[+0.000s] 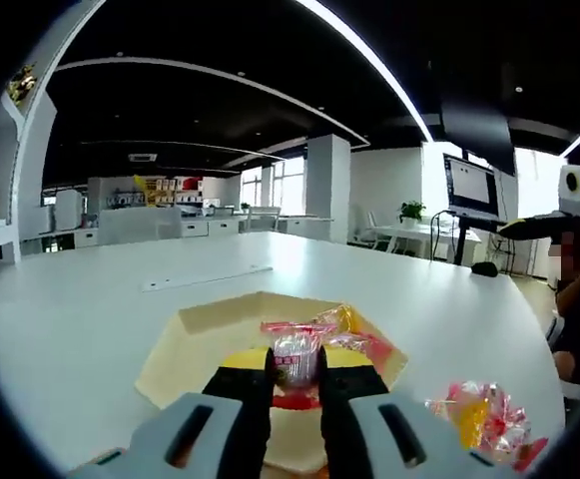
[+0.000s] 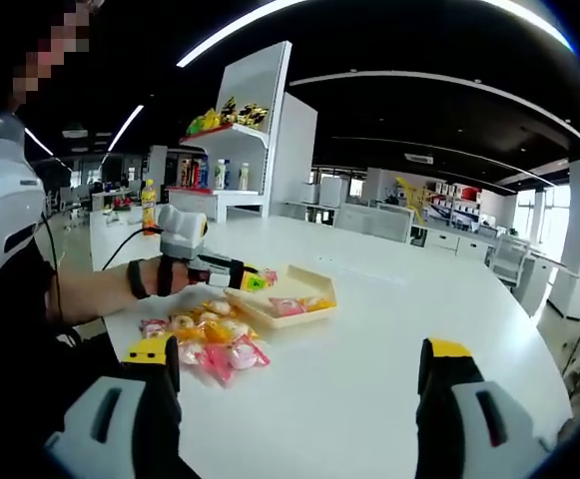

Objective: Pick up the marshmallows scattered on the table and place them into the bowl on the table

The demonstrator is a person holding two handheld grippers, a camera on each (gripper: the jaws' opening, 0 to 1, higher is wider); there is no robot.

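Left gripper (image 1: 295, 384) was pinching a wrapped marshmallow (image 1: 293, 359) between its yellow-tipped jaws, holding it just over the near part of the bowl (image 1: 195, 344), a shallow, angular, cream-coloured tray. More wrapped sweets (image 1: 354, 334) lay inside the bowl beyond the held one. Another wrapped marshmallow (image 1: 479, 414), pink and yellow, lay on the white surface (image 1: 90, 309) just outside the bowl, toward the near edge.

In the right gripper view, the right gripper (image 2: 294, 374) had its jaws spread wide apart with nothing between them, over bare surface (image 2: 389, 329). Ahead of it, a cluster of scattered marshmallows (image 2: 210, 344) in pink, yellow and white wrappers lay close beside the bowl (image 2: 314, 299), on the side nearer the person. The left gripper (image 2: 255, 278) reached over the bowl's rim there, held by the person's hand (image 2: 175, 269), which wore a dark wristband. Shelves (image 2: 235, 125) with bottles and packets stood beyond the surface's far edge.
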